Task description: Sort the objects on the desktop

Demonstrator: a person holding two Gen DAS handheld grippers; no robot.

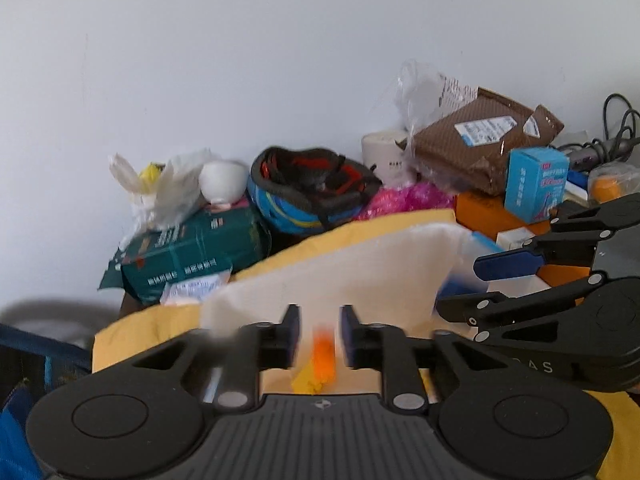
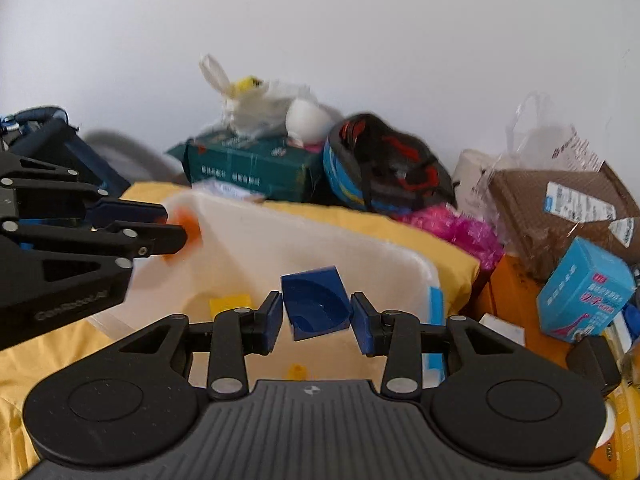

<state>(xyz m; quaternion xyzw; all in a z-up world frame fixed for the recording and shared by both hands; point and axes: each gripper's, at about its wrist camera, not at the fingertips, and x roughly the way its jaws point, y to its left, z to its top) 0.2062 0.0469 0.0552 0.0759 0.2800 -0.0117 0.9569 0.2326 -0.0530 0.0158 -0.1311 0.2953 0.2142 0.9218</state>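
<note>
My left gripper (image 1: 320,332) hangs over a translucent white bin (image 1: 352,272) that rests on a yellow cloth (image 1: 132,340). Its jaws are open. A blurred orange piece (image 1: 323,354) sits in the gap, touching neither pad, with a yellow piece (image 1: 306,382) below it. My right gripper (image 2: 316,314) is shut on a tilted blue block (image 2: 316,304) with a curved hollow, above the same bin (image 2: 320,240). Yellow pieces (image 2: 230,304) lie inside. Each gripper shows in the other's view: the right gripper (image 1: 460,286) and the left gripper (image 2: 176,226), with the orange piece (image 2: 190,232) at its tips.
Clutter lines the wall behind the bin: a green pack (image 1: 192,256), a white bowl (image 1: 222,180), a blue and black helmet (image 1: 308,192), pink tinsel (image 1: 404,196), a paper roll (image 1: 384,152), a brown parcel (image 1: 476,148), a light blue box (image 1: 534,184) and cables (image 1: 616,128).
</note>
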